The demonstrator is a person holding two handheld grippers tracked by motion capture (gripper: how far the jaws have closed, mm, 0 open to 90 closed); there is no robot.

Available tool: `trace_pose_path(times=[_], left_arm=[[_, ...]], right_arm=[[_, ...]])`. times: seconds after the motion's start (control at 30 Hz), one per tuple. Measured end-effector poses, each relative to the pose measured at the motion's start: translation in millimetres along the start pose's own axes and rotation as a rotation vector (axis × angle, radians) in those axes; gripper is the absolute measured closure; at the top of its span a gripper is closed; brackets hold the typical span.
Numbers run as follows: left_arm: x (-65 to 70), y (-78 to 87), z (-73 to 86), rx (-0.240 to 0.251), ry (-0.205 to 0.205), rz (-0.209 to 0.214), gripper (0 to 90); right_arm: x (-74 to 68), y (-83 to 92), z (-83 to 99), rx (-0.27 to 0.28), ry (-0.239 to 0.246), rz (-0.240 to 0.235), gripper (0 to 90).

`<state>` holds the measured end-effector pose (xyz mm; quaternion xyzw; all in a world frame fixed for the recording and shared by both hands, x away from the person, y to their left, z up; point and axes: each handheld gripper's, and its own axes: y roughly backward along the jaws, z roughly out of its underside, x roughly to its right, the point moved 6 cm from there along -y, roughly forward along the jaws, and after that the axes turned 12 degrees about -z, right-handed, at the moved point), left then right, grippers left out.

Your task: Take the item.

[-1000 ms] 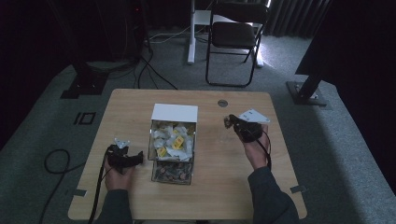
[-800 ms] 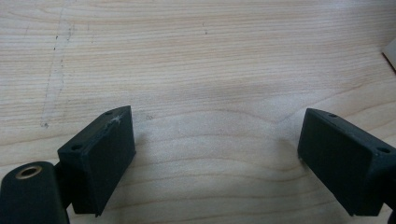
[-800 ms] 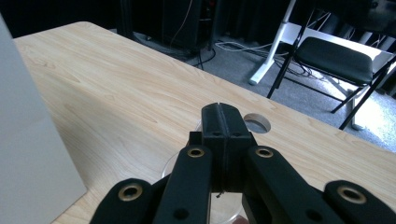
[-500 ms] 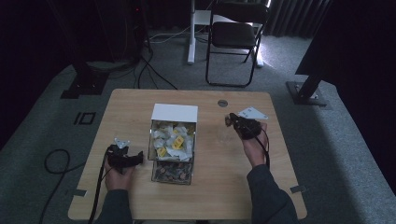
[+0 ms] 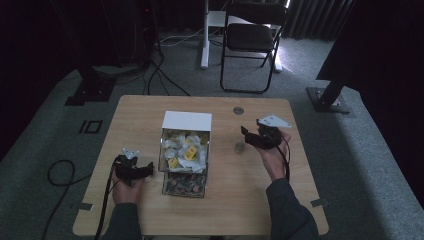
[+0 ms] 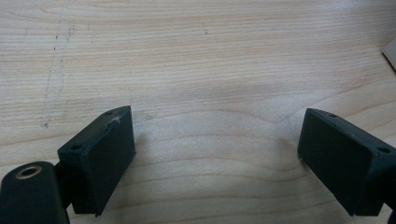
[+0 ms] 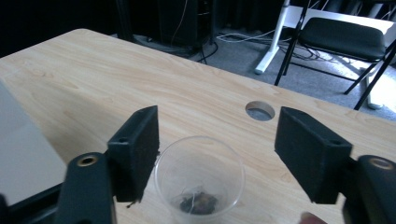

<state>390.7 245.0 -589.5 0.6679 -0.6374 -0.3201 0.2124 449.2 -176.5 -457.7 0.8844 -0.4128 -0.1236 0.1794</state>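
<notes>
Right gripper (image 7: 215,154) fingers just opened; one cup (image 7: 200,179) between.

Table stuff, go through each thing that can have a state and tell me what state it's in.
Cup: upright on the table, something small and dark at its bottom, between the right gripper's jaws, not pressed.
Box: lid up, packets in the far compartment, darker bits in the near one.
Right gripper: open, jaws have just been opening.
Left gripper: open over bare table, nothing between its jaws.
</notes>
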Motion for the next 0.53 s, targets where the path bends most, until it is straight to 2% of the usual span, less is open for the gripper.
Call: trace_pose_path(times=[0.2, 0.33, 0.53], left_arm=[[0.0, 0.0, 0.0, 0.0, 0.0, 0.0, 11.5], [0.0, 0.1, 0.1, 0.0, 0.0, 0.0, 11.5], [0.0, 0.2, 0.1, -0.002, 0.0, 0.0, 11.5]], right_arm=[[-1.7, 8.6, 8.5, -0.015, -0.003, -0.011, 26.2], [-2.5, 23.9, 28.1, -0.052, 0.001, -0.005, 26.1], [4.7, 47.5, 60.8, -0.078, -0.038, 0.016, 26.2]])
